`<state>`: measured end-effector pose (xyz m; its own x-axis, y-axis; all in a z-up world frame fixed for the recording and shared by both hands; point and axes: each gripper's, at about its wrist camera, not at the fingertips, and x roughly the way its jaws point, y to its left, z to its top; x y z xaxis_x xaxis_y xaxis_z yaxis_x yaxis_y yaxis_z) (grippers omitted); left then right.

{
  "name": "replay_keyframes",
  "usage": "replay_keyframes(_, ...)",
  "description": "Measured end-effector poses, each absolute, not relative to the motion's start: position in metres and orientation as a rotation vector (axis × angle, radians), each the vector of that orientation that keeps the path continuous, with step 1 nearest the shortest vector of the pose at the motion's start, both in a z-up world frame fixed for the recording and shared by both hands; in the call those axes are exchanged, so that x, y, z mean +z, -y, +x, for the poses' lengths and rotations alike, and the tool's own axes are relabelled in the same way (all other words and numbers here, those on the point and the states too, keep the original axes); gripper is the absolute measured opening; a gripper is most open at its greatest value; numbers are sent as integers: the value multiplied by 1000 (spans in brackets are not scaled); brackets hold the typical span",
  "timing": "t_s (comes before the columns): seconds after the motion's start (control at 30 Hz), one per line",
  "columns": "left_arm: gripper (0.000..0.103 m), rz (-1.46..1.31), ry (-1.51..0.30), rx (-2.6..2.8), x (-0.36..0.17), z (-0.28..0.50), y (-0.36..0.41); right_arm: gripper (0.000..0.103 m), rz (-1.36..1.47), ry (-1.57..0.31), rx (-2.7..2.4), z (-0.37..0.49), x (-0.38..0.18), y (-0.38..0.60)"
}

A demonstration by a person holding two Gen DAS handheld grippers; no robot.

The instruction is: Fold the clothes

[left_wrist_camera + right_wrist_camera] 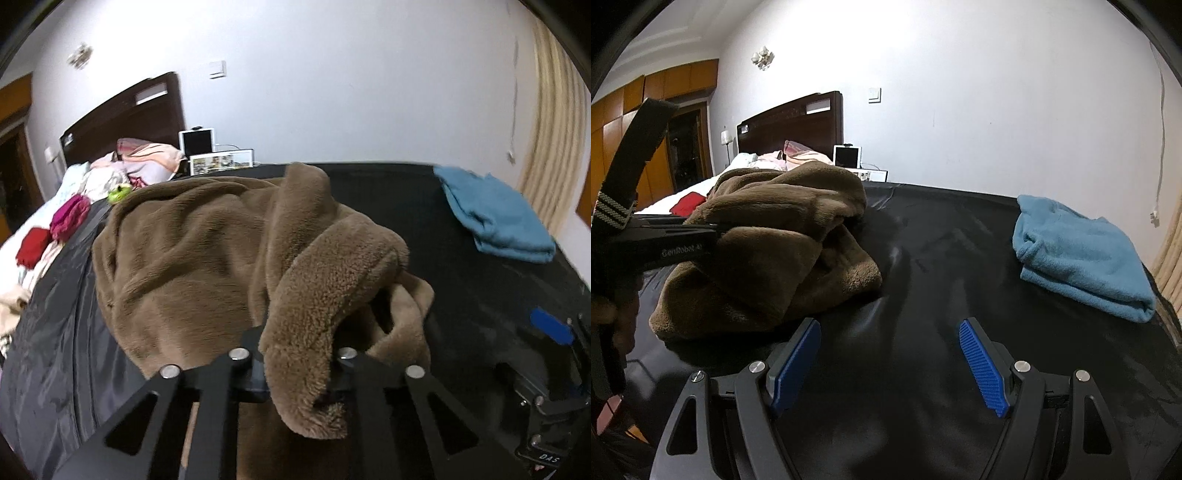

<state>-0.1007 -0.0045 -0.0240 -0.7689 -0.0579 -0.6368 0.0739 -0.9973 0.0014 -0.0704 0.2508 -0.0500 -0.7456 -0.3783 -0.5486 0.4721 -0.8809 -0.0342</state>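
1. The brown fleece garment (207,251) lies crumpled on the left part of the black sheet (461,295), near its front edge. A thick fold of it hangs down between the fingers of the left gripper (299,363), whose jaws are pressed together on that fold; the pads themselves are buried in the pile.
2. Seen from the right wrist camera, the left gripper (718,230) comes in from the left edge, pointing roughly level across the picture, with its tip sunk into the near left side of the brown fleece garment (783,251). A strap (635,155) arcs up above its body.
3. The right gripper (890,363) is tilted down over bare black sheet (923,277) close to the front edge. Its jaws are spread wide with nothing between them, the blue ribbed pads (982,369) well apart. The garment lies up and to its left, just beyond the left finger and not touching it.
4. A folded blue towel (1082,258) sits at the right edge of the sheet, well apart from both grippers.
5. Only the left wrist view shows the red cloth (33,245) and magenta cloth (70,216) together on the bed beside the sheet's left edge; it also catches a blue pad of the right gripper (552,326) at its right margin. Only the right view shows the wooden wardrobe (617,122).
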Motion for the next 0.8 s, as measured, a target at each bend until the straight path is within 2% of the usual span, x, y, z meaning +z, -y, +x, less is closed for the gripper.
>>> replay_keyframes(0.5, 13, 524, -225, -2737, 51, 16, 127, 79, 700, -237, -2522, -69, -40, -239)
replay_keyframes(0.8, 13, 395, -267, -2619, 71, 69, 179, 79, 648, -419, -2531, -63, -22, -195)
